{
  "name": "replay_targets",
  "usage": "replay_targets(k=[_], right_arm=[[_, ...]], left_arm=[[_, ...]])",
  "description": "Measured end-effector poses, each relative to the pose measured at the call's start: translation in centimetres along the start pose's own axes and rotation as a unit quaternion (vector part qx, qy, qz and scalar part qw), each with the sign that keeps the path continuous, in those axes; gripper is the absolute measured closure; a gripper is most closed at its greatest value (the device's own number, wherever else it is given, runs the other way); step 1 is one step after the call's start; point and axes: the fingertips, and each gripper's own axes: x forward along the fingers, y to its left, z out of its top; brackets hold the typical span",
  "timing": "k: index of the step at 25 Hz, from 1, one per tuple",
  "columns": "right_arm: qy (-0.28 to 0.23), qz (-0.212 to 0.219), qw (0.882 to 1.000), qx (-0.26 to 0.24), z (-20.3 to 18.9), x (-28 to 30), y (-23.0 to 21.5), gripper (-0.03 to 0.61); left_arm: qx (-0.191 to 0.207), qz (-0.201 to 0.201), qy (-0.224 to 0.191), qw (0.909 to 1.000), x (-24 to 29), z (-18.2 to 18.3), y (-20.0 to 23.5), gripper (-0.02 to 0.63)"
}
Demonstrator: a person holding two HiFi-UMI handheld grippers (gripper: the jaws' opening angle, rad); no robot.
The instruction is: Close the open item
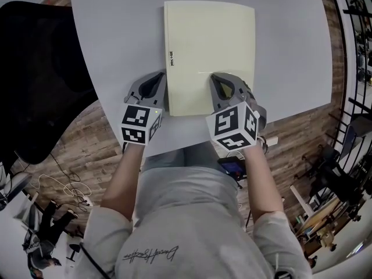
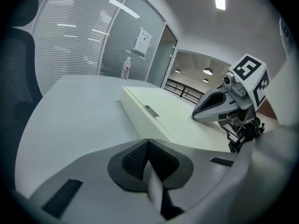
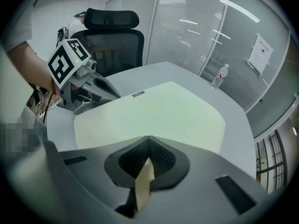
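A pale yellow-green file folder (image 1: 209,45) is lying flat on the light grey table (image 1: 116,39), directly in front of the person and near the table's front edge. Its cover is lying down flat. The long axis is being pointed away from the person, with the thick spine side turned to the person's left. A small dark label (image 1: 171,55) is being carried on that spine edge; its print is too small to be read.

The right gripper (image 1: 218,77) is being held on the folder's top, near its front edge. Its jaws are pressed together at the tips, and nothing is being pinched between them. The left gripper (image 1: 158,77) is being held on the table just beside the spine, with its jaws likewise pressed together and empty.

Farther off, a clear water bottle (image 3: 219,76) is standing upright at the table's far side. A paper notice (image 3: 260,54) is being displayed on the glass wall behind, its writing illegible. A black office chair (image 3: 112,36) is standing at the table's left.
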Motion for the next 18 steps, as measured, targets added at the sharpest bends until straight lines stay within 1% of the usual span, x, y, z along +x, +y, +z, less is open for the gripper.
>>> replay_targets(k=[7, 13, 18], right_arm=[[0.028, 0.011, 0.999, -0.015, -0.2, 0.4, 0.3, 0.566], [0.051, 0.033, 0.998, -0.015, -0.3, 0.9, 0.3, 0.566], [0.055, 0.044, 0.997, -0.007, -0.2, 1.1, 0.4, 0.566]], left_arm=[[-0.002, 0.0, 0.0, 1.0, -0.1, 0.1, 0.0, 0.606], [-0.004, -0.003, 0.001, 1.0, 0.1, 0.2, 0.1, 0.606], [-0.004, -0.004, 0.002, 1.0, 0.0, 0.2, 0.3, 0.605]])
